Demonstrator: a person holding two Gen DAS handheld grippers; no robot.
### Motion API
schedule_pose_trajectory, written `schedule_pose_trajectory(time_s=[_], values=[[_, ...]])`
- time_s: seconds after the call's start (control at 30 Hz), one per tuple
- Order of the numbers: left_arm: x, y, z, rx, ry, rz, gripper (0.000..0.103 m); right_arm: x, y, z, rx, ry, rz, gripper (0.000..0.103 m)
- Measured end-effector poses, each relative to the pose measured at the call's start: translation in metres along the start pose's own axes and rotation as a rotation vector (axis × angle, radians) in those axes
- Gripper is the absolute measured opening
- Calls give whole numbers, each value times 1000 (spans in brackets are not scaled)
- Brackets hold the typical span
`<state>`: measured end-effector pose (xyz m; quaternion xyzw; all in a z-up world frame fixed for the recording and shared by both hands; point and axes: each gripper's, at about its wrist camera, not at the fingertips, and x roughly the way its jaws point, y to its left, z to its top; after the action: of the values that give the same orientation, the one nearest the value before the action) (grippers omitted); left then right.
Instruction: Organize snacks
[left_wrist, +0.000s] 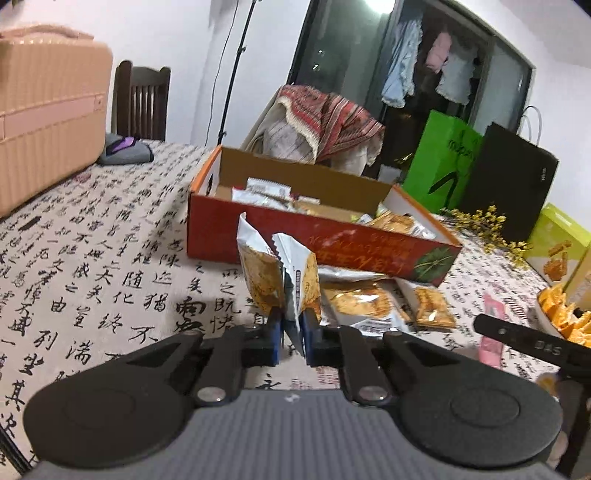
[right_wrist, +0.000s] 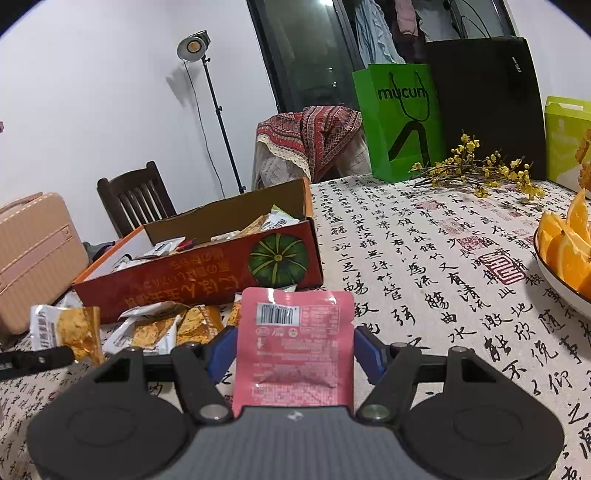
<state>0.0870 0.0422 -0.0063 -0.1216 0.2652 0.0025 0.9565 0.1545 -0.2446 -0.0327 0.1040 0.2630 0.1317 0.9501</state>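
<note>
Nearest, the left claw (left_wrist: 291, 328) is clenched on two orange snack packets (left_wrist: 277, 273), standing upright. The right claw (right_wrist: 291, 350) grips a pink packet (right_wrist: 295, 343) by its side edges. Just beyond both, the red box (left_wrist: 332, 240) sits on the bench (left_wrist: 110, 258), its long side facing them, closer to the left claw.
</note>
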Motion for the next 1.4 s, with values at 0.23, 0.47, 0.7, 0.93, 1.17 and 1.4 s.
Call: schedule_pose_trajectory(time_s=[0.23, 0.47, 0.7, 0.93, 1.17, 1.4], values=[[-21, -5, 7, 18, -59, -18, 12, -9, 1, 5, 0, -31, 11, 68], [-2, 12, 1, -30, 26, 10, 12, -12, 2, 7, 1, -35, 7, 68], [11, 36, -12, -80, 108, 111, 48, -11, 3, 6, -3, -32, 6, 68], [-6, 35, -8, 40, 18, 253, 98, -9, 2, 5, 3, -31, 10, 68], [17, 2, -12, 289, 34, 216, 98, -10, 2, 4, 5, -31, 12, 68], [33, 10, -14, 291, 80, 202, 76, -14, -3, 5, 15, -38, 5, 68]])
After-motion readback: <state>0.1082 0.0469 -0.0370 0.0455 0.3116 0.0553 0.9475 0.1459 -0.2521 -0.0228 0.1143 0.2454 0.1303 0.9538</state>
